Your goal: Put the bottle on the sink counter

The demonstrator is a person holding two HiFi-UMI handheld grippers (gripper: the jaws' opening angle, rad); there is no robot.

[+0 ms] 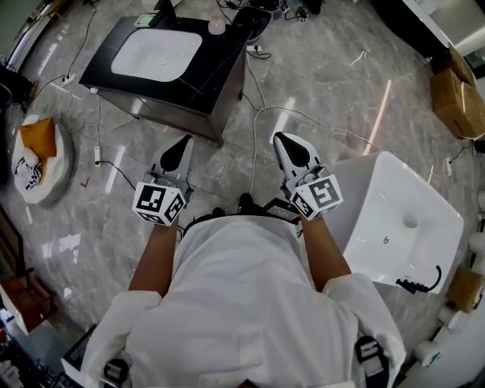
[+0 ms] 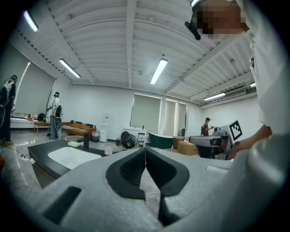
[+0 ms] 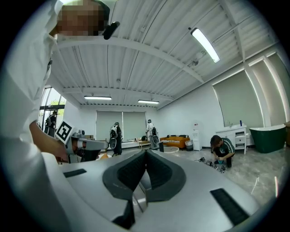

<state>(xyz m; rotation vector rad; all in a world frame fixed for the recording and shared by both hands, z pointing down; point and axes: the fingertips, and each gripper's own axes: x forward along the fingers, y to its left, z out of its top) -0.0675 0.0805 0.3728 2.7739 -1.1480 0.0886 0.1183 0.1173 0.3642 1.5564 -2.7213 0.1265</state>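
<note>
The black sink counter (image 1: 220,64) with a white basin stands ahead of me at the upper left. A small pale bottle (image 1: 217,26) stands on its far right corner; in the left gripper view the bottle (image 2: 108,149) shows beside the black faucet (image 2: 86,140). My left gripper (image 1: 183,142) and right gripper (image 1: 281,139) are held side by side in front of my chest, pointing forward over the floor, well short of the counter. Both are shut with nothing between the jaws, as the left gripper (image 2: 145,150) and right gripper (image 3: 146,152) views confirm.
A white freestanding basin (image 1: 436,220) stands close on my right. Cables (image 1: 258,91) trail over the marble floor. A cardboard box (image 1: 458,98) sits far right and a round cushion (image 1: 61,163) lies at left. A green pad (image 1: 145,21) lies on the counter. Other people stand and crouch farther off.
</note>
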